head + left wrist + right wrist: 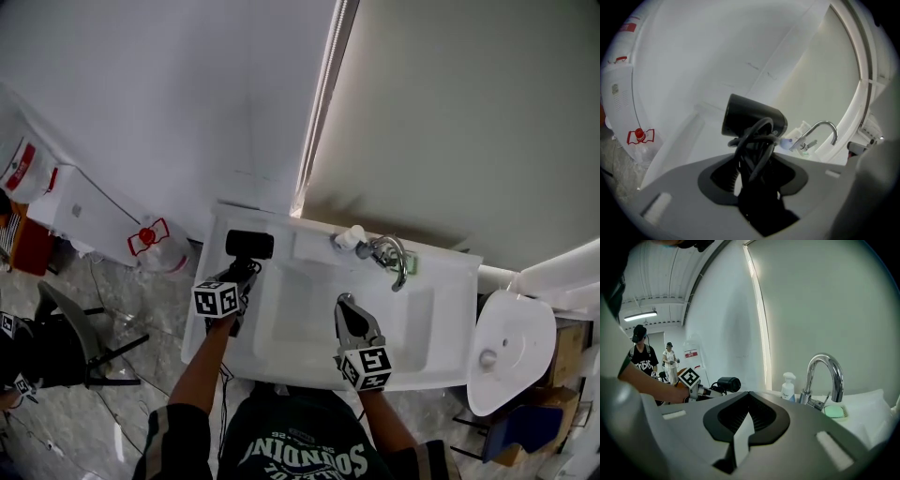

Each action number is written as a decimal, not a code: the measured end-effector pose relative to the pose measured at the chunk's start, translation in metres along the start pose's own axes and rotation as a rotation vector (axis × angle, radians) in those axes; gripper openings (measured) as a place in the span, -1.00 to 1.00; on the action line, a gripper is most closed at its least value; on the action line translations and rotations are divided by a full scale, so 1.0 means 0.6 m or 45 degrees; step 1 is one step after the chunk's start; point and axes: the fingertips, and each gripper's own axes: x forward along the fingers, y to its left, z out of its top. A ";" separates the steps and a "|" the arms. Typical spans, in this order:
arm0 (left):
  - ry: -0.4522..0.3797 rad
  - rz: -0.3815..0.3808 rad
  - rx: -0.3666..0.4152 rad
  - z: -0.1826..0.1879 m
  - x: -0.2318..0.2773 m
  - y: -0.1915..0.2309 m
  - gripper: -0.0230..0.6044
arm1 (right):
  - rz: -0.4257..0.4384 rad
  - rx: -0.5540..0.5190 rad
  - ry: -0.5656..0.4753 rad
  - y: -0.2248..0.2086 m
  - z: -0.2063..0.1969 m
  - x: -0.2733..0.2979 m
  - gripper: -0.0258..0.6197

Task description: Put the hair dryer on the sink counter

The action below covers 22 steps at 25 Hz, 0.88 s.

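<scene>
Left gripper view: left gripper (757, 164) clamps the hair dryer (752, 117) by its cord-wrapped handle. Right gripper (743, 427)?
— Jaws together, empty. Dryer's over the sink counter (314, 246), left corner. Lower flat, clear of the faucet (820, 133), then release.

White wall (169, 94) — grey floor (122, 309); toilet (511, 347)

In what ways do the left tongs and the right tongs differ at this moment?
The left tongs are closed on the black hair dryer; the right tongs are shut with nothing between them. In the head view, the left tongs are over the left side of the white sink counter; the right tongs are over its basin. Both point toward the back of the counter.
</scene>
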 end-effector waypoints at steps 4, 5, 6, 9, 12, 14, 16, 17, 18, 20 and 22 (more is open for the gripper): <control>0.059 0.033 0.026 -0.005 0.033 0.025 -0.21 | -0.022 0.010 0.013 -0.007 -0.004 0.002 -0.91; 0.071 0.046 0.028 -0.008 0.039 0.033 -0.21 | -0.025 0.014 0.018 -0.007 -0.008 0.002 -0.91; 0.083 0.059 0.028 -0.012 0.046 0.040 -0.21 | -0.027 0.018 0.026 -0.008 -0.012 0.002 -0.91; 0.114 0.083 0.035 -0.016 0.064 0.056 -0.21 | -0.037 0.024 0.041 -0.010 -0.019 0.002 -0.91; 0.136 0.098 0.058 -0.016 0.083 0.065 -0.21 | -0.057 0.026 0.051 -0.020 -0.023 -0.003 -0.91; 0.154 0.124 0.045 -0.019 0.092 0.075 -0.21 | -0.069 0.027 0.062 -0.027 -0.025 -0.008 -0.91; 0.168 0.148 0.033 -0.021 0.097 0.086 -0.21 | -0.081 0.034 0.072 -0.030 -0.028 -0.012 -0.91; 0.173 0.152 0.031 -0.022 0.099 0.090 -0.21 | -0.088 0.042 0.080 -0.031 -0.031 -0.015 -0.91; 0.177 0.152 0.031 -0.024 0.102 0.091 -0.21 | -0.094 0.049 0.091 -0.034 -0.035 -0.018 -0.91; 0.185 0.145 0.032 -0.028 0.109 0.090 -0.21 | -0.105 0.052 0.107 -0.042 -0.039 -0.023 -0.91; 0.198 0.145 0.038 -0.032 0.114 0.090 -0.21 | -0.113 0.050 0.111 -0.046 -0.039 -0.026 -0.91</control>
